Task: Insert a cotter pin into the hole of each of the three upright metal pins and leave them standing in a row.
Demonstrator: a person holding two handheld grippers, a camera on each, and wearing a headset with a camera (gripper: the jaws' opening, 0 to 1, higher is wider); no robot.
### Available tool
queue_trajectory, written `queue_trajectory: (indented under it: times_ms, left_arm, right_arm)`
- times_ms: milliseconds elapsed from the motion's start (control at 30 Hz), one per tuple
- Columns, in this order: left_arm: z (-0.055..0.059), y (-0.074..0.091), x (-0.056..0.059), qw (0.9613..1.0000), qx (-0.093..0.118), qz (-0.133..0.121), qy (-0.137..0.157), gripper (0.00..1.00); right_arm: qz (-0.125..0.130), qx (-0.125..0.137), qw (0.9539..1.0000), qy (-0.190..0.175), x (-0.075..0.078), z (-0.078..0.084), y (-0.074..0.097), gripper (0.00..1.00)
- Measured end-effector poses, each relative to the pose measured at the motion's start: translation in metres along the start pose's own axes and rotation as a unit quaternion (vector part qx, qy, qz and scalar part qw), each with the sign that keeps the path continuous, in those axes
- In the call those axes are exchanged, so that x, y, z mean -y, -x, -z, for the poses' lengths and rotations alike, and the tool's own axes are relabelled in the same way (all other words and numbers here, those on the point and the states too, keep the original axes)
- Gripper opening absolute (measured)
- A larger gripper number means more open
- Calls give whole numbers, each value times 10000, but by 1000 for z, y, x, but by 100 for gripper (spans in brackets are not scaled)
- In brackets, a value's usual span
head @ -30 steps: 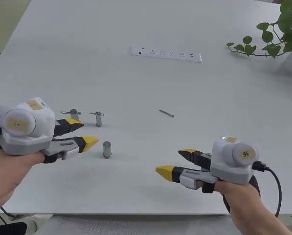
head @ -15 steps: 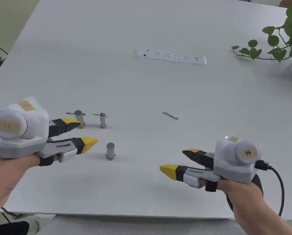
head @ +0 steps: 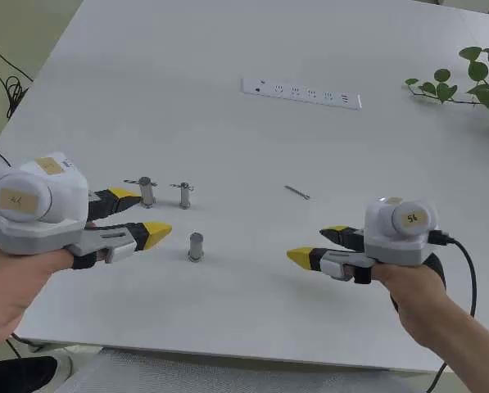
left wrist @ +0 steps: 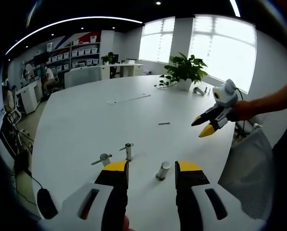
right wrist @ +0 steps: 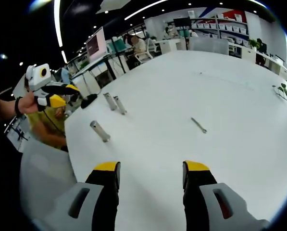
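Near the worktop's (head: 228, 123) left edge: leftmost metal pin (head: 147, 191) and second metal pin (head: 185, 194), both upright and cross-pinned. Bare metal pin (head: 196, 246) stands just off the left hand-held gripper's (head: 146, 214) tips.
Loose cotter pin (head: 297, 192): mid-worktop, beyond the right hand-held gripper (head: 314, 244).
Both hand-held grippers: jaws parted, holding nothing.

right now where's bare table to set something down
Free: the wide stretch between the power strip and the loose cotter pin, and the right side toward the plant. Crowded: near left, where three metal pins stand by the left gripper.
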State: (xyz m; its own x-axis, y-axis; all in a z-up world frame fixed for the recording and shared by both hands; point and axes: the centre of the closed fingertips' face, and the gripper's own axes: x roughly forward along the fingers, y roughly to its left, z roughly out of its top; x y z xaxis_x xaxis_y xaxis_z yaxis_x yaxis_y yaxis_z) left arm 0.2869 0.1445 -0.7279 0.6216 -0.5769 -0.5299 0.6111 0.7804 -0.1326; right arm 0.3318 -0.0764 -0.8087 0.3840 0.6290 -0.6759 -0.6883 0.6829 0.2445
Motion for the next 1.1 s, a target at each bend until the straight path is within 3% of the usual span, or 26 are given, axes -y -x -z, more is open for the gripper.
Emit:
queue_trajectory:
  times_ms: [600,1100]
  left_arm:
    - [7,6,-4,9998,-21,-120,124,37]
    - [7,8,-16,9993,39,-256,283,37]
  right_arm:
    - [78,-454,9981,412,30,-23,-22,50]
    - [171,-940,9914,893,63,-35,-49,43]
